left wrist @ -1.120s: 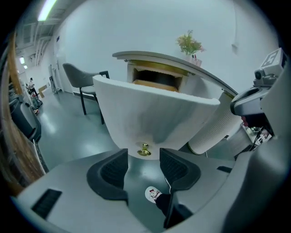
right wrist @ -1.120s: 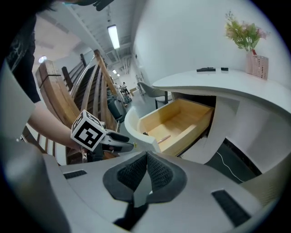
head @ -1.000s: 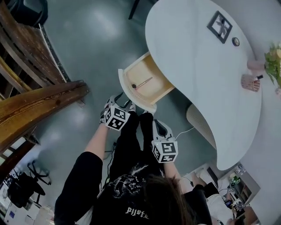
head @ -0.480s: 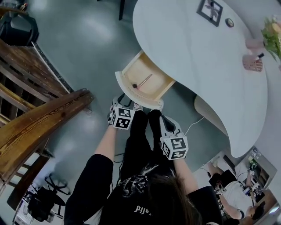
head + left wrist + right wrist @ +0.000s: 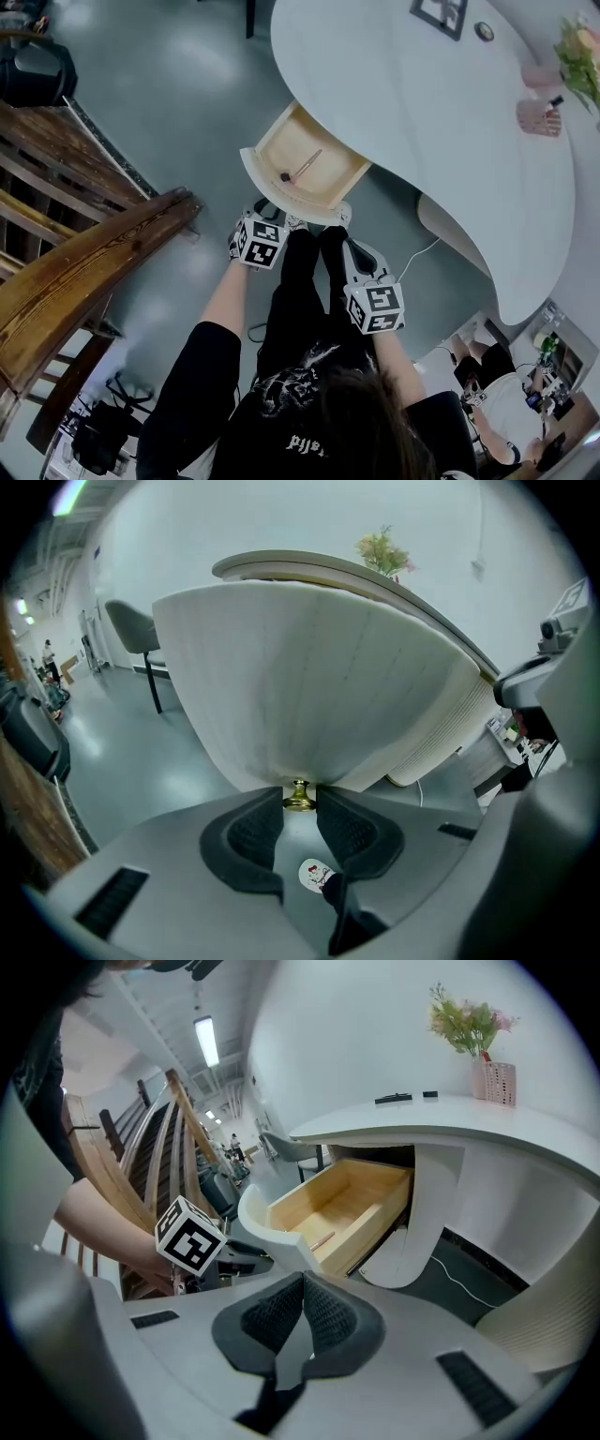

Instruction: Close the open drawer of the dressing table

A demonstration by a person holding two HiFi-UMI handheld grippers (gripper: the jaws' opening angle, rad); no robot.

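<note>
The fingers [image 5: 251,829] of the left gripper [image 5: 299,810] have just been closing, and their ribbed pad tips now clasp the small brass knob [image 5: 299,796] under the lower edge of the drawer front [image 5: 309,682]. That curved, fluted white panel fills the middle of the left gripper view.

The right gripper [image 5: 302,1284] is clenched on nothing, its two dark pads meeting at the tips. It hangs below and right of the drawer in the head view, apart from the furniture.

The drawer [image 5: 323,178] stands pulled out from the dressing table [image 5: 412,112], just above the centre of the head view, with its pale wooden inside showing. A slim brush [image 5: 302,166] lies slantwise on its bottom.

On the white tabletop, a dark picture frame [image 5: 441,14] sits at the top edge of the frame. A pink vase [image 5: 538,117] with flowers stands at the upper right.

A wooden stair railing [image 5: 84,262] crosses the left side. The person's black-clad legs [image 5: 300,281] show between the two grippers.
</note>
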